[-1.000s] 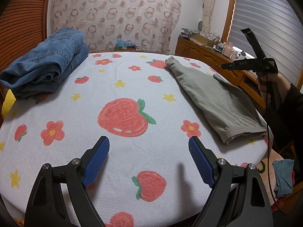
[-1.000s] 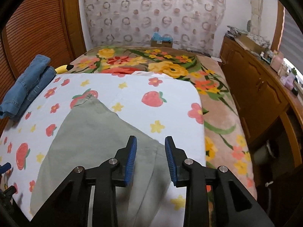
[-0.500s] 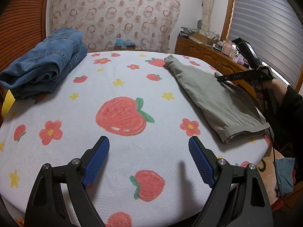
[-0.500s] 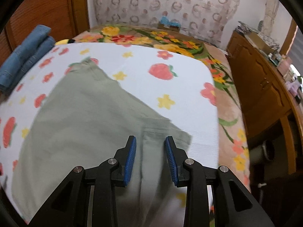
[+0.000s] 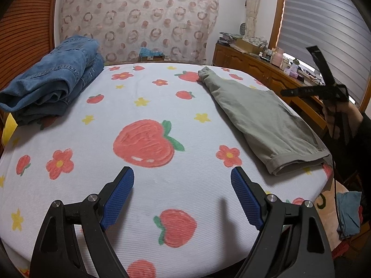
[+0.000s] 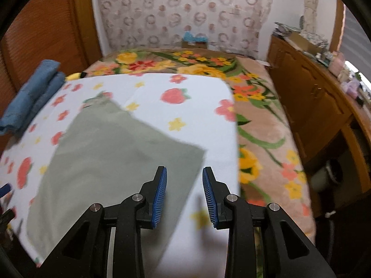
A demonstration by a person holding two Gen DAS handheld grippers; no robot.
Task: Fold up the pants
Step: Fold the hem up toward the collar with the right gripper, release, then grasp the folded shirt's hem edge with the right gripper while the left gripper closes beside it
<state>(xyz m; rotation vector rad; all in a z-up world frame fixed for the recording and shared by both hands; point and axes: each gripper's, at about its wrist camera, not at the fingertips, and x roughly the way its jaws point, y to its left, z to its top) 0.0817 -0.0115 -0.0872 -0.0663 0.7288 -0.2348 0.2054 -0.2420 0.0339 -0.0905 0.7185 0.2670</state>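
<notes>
On the strawberry sheet (image 5: 148, 115) the green pants (image 5: 262, 118) lie at the right side of the left wrist view, already folded once along their length, one leg on the other. Their long axis runs from the lower right of that frame, where the cuffs sit near the edge of the sheet, up toward the centre top, where the narrow end points to the curtain (image 5: 139, 20). At upper left the folded jeans (image 5: 53, 81) lie well apart from them.

Since a second ago our right gripper (image 6: 184, 194) has shifted: in its own view the pants (image 6: 111, 153) now fill the lower left, and their corner lies just under the jaws, more to the left pad. We judge that this brings us over the edge that must be lifted for the next fold. The picture is blurred, so contact is not clear to us. Its jaws stand partly open and nothing is gripped between them.

Our left gripper (image 5: 183, 197) has not changed; it hovers over bare sheet at bottom centre, jaws wide and empty.
</notes>
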